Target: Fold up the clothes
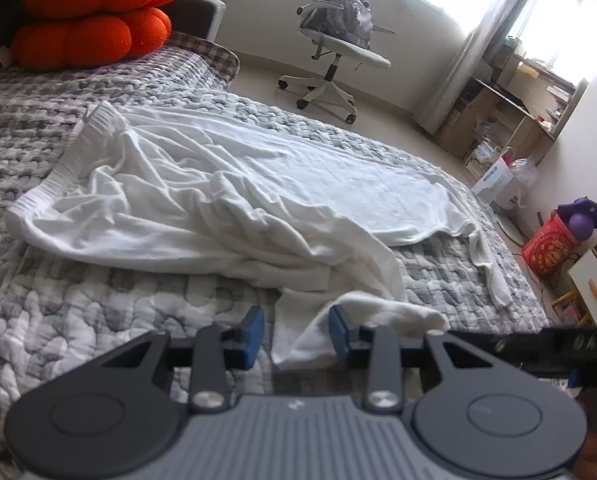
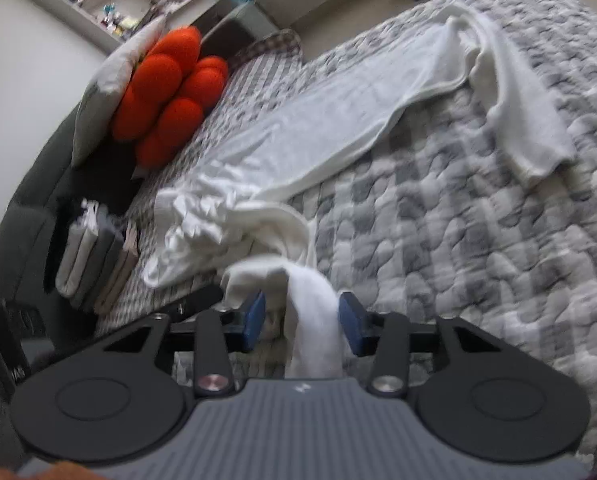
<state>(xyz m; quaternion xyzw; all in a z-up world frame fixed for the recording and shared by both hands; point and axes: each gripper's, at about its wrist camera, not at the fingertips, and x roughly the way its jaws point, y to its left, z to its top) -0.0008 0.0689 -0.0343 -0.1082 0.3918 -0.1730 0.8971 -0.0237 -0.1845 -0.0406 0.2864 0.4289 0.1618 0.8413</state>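
Garment: a white long-sleeved top [image 1: 234, 184] lies spread on the grey-and-white quilted bedspread [image 1: 58, 320], directly ahead of both grippers, its body partly flat and partly bunched.

Left gripper [image 1: 296, 340]: blue pads stand well apart, with a sleeve end [image 1: 338, 320] lying loose between them; the cloth touches the right-hand pad only, so nothing is pinched.

Right gripper [image 2: 301, 322]: pads also stand wide, with a strip of the same white cloth [image 2: 314, 320] passing between them and brushing the right-hand pad (this view is blurred, so I cannot tell how much cloth sits inside).

Risk 1: if either gripper lifts before the pads close, the cloth slides out, because only 1 pad touches it.

Risk 2: closing low could catch the bedspread with the cloth and drag it.

Risk 3: the heap of wrinkles [image 1: 218, 208] just ahead of the left gripper could get trapped in a fold, leaving it lumpy and crooked.

Long axis: in the left view, it runs from the ribbed hem [image 1: 70, 168] far ahead-left toward the far right, across the gripper's line of sight.

Pointing: hem end sits toward the orange cushion [image 1: 94, 20]; the other sleeve [image 2: 526, 120] trails ahead-right of the right gripper.
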